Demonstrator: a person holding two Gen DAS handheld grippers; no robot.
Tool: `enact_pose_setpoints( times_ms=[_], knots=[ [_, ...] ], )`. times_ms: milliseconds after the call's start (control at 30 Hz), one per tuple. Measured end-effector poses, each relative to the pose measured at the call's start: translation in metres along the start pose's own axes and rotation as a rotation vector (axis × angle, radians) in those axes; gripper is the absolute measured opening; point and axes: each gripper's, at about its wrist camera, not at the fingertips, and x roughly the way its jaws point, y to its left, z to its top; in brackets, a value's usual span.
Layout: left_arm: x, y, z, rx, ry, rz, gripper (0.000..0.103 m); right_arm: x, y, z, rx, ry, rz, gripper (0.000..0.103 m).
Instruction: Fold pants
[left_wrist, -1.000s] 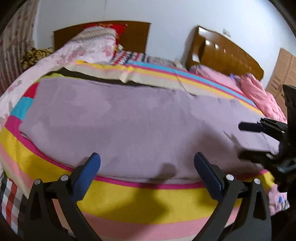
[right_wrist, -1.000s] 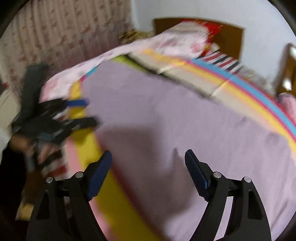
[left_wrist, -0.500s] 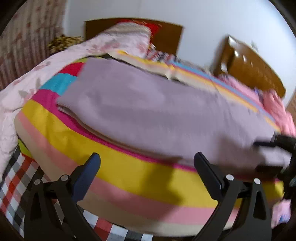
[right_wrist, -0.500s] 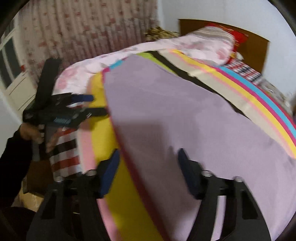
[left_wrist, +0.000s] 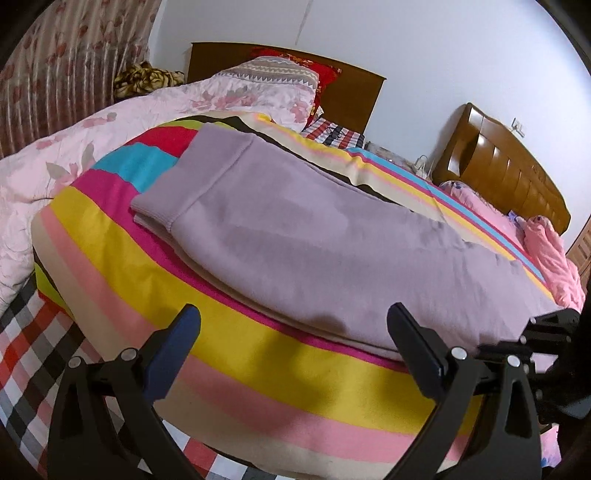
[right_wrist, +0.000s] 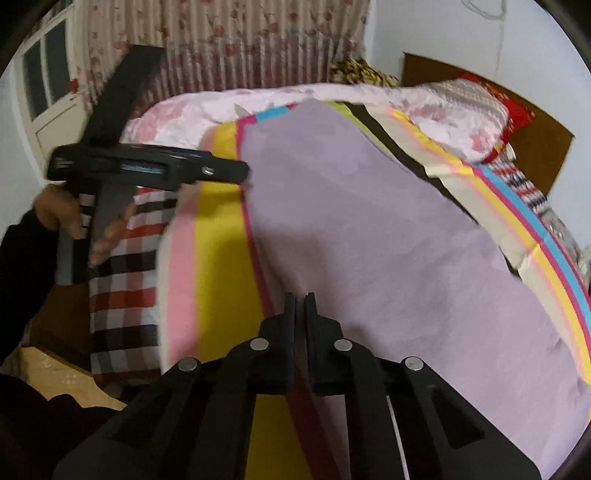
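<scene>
- Bedroom setting: white walls, floral curtain (right_wrist: 229, 40), two brown wooden headboards (left_wrist: 502, 173).
- Working surface is the bed, covered by a rainbow-striped cotton sheet (left_wrist: 236, 350) with a red-and-black checked cloth (left_wrist: 26, 339) hanging at its near edge; a pale pink floral quilt (left_wrist: 74, 144) is bunched along the far side.
- Lilac fleece sweatpants (left_wrist: 317, 243) lie flat along the striped sheet, already doubled leg on leg judging by the stacked edges; ribbed elastic waistband (left_wrist: 192, 184) at the left end, leg end towards the right gripper.
- Handling estimate: soft, thick knit, light, no stiffness. It will drape and sag wherever unsupported; fleece on cotton should drag rather than slide. Not fragile.
- Grip advice: pinch both layers at the hem corners, or at the waistband, where the doubled rib gives the thickest bite. Mid-panel grabs would likely lift one layer only.
- Left gripper (left_wrist: 293, 325): jaws spread wide, nothing between them, hovering over the sheet just short of the pants' near edge, held by the person's hand (right_wrist: 74, 218).
- Right gripper (right_wrist: 300, 306): jaws have just been closing and now stand pressed nearly together at the pants' near edge, above the magenta stripe; whether fabric is caught between them cannot be told.
</scene>
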Motion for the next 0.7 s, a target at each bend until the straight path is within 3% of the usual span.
enact_pose_setpoints(
  times_ms=[100, 167, 300, 333, 367, 400, 433, 500, 567, 667, 700],
  knots=[
    [0.004, 0.003, 0.002, -0.010, 0.004, -0.002, 0.101, 0.012, 0.016, -0.006, -0.045, 0.036, 0.011, 0.005],
    [0.005, 0.002, 0.004, -0.016, 0.005, -0.003, 0.101, 0.009, 0.009, -0.003, 0.017, 0.057, 0.016, 0.005],
    [-0.001, -0.005, 0.005, 0.006, -0.009, -0.014, 0.101, -0.013, -0.008, 0.006, 0.129, -0.032, 0.083, 0.020],
    [0.002, -0.008, 0.005, 0.017, -0.001, -0.012, 0.101, -0.016, -0.012, 0.008, 0.152, -0.052, 0.089, 0.043],
    [0.004, -0.010, 0.006, 0.025, 0.003, -0.008, 0.101, -0.019, -0.021, 0.011, 0.196, -0.084, 0.070, 0.076],
    [0.008, -0.013, 0.007, 0.040, 0.010, -0.001, 0.101, -0.020, -0.024, 0.013, 0.213, -0.097, 0.061, 0.082],
    [0.011, -0.016, 0.007, 0.047, 0.015, 0.000, 0.101, -0.016, -0.029, 0.014, 0.221, -0.098, 0.067, 0.080],
    [0.022, -0.020, 0.008, 0.057, 0.039, -0.009, 0.101, 0.000, -0.033, 0.012, 0.235, -0.053, 0.062, 0.066],
    [0.036, -0.021, 0.005, 0.074, 0.098, 0.070, 0.101, 0.018, -0.030, 0.005, 0.232, 0.003, 0.088, 0.065],
    [0.040, -0.008, 0.004, -0.003, 0.148, 0.035, 0.102, 0.014, -0.023, 0.007, 0.206, 0.025, 0.111, 0.065],
    [0.036, -0.004, 0.006, -0.022, 0.148, 0.053, 0.101, 0.009, -0.022, 0.007, 0.208, 0.026, 0.138, 0.064]
  ],
)
